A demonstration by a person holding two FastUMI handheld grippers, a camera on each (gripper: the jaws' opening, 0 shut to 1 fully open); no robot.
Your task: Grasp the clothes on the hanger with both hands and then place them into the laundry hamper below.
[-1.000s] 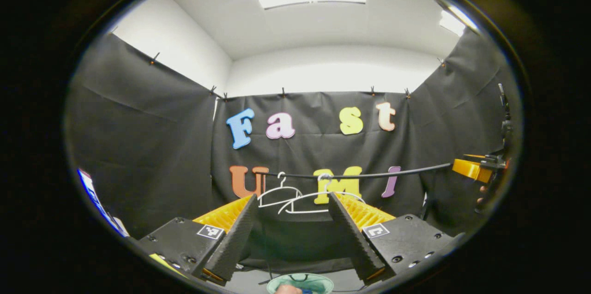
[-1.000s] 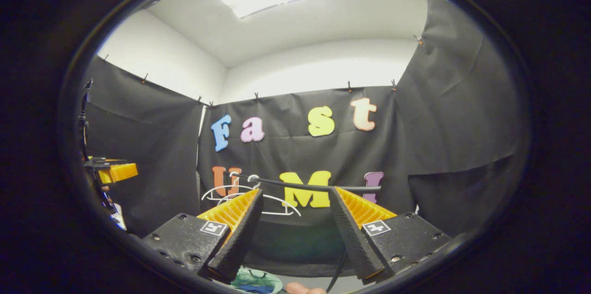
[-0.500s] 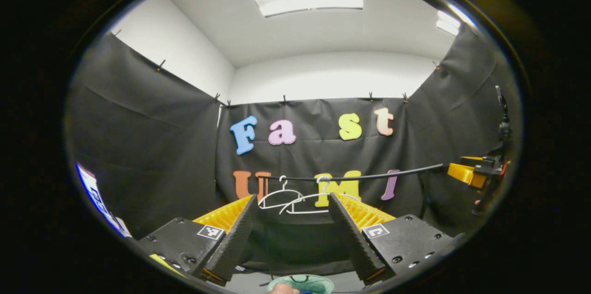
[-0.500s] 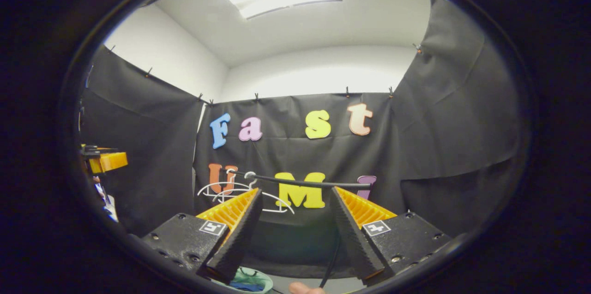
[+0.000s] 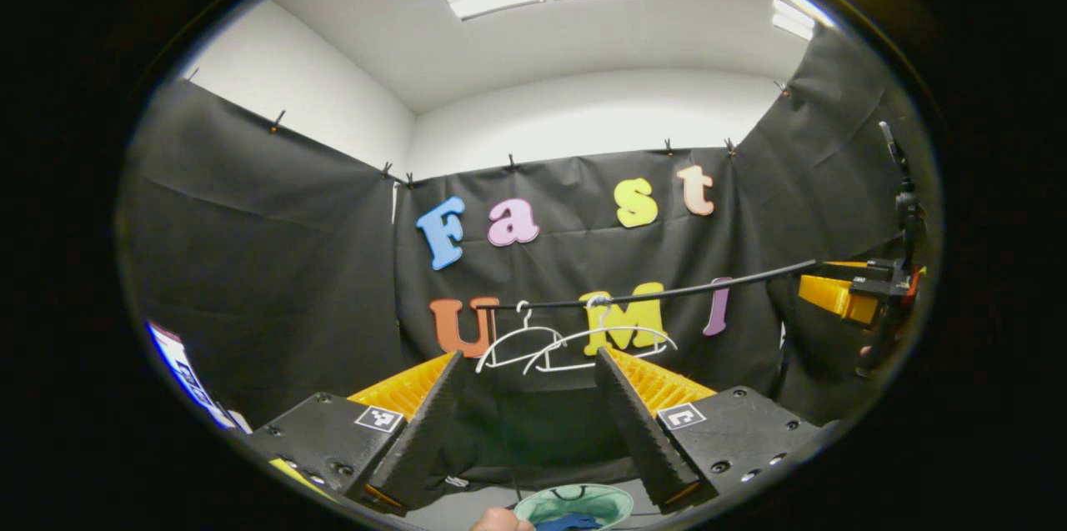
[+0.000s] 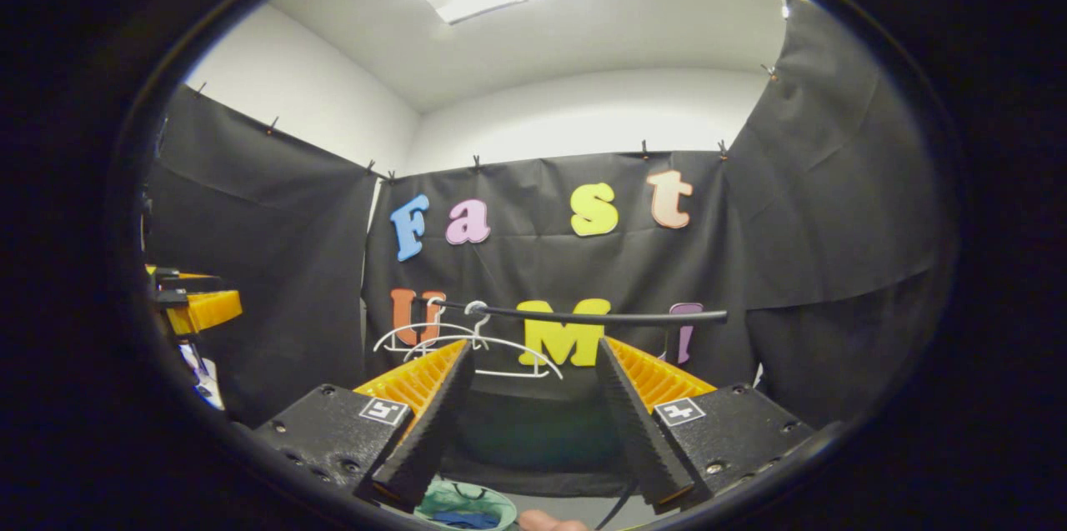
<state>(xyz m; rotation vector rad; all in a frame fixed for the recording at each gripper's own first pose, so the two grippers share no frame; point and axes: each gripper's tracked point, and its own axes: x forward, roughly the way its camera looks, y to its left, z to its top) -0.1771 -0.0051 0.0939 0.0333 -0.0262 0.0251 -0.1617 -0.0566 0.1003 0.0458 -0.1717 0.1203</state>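
Two bare white hangers [image 5: 575, 345] hang on a black rail [image 5: 667, 293] in front of the booth wall. Low down stands a round green hamper [image 5: 613, 502] with blue clothes [image 5: 571, 523] inside. My left gripper [image 5: 528, 356] is open and holds nothing, level with the hangers and short of them. In the right gripper view the hangers [image 6: 433, 338] hang at the left end of the rail [image 6: 600, 316]. The hamper [image 6: 442, 498] with the blue clothes [image 6: 467, 518] sits under my left finger. My right gripper [image 6: 533, 348] is open and holds nothing.
The right gripper [image 5: 838, 295] hovers at the rail's right end in the left gripper view. The left gripper [image 6: 200, 310] shows at the far left in the right gripper view. A fingertip [image 6: 550, 524] and a black cable [image 6: 621, 499] lie at the bottom. A white and blue object [image 5: 179, 368] sits low left.
Both views have shifted a little: rail and hangers sit higher in the left gripper view, and more of the hamper shows. Both grippers stay open and hold nothing.
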